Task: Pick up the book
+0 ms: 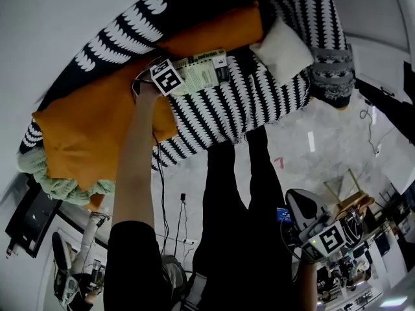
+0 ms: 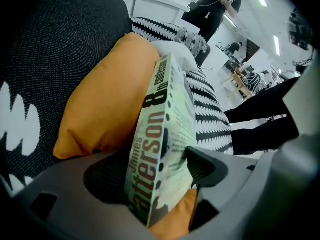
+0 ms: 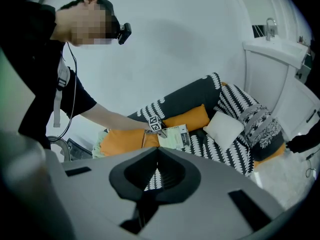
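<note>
In the head view, the pale green paperback book [image 1: 204, 70] lies on the black-and-white patterned fabric sofa [image 1: 259, 102] against a long orange cushion [image 1: 214, 34], with the left gripper [image 1: 174, 81] at its end. The right gripper [image 1: 324, 238] hangs over the pale speckled floor [image 1: 305, 148]. In the left gripper view, the jaws stand spread around the book's spine, not yet pinching. Gripped so near one end, the book may pivot or sink into the soft seat. In the right gripper view, the jaws are pressed together, empty.

Black-white patterned sofa [image 1: 259, 102]; two orange cushions [image 1: 91, 135], white pillow [image 1: 283, 49] on it.
</note>
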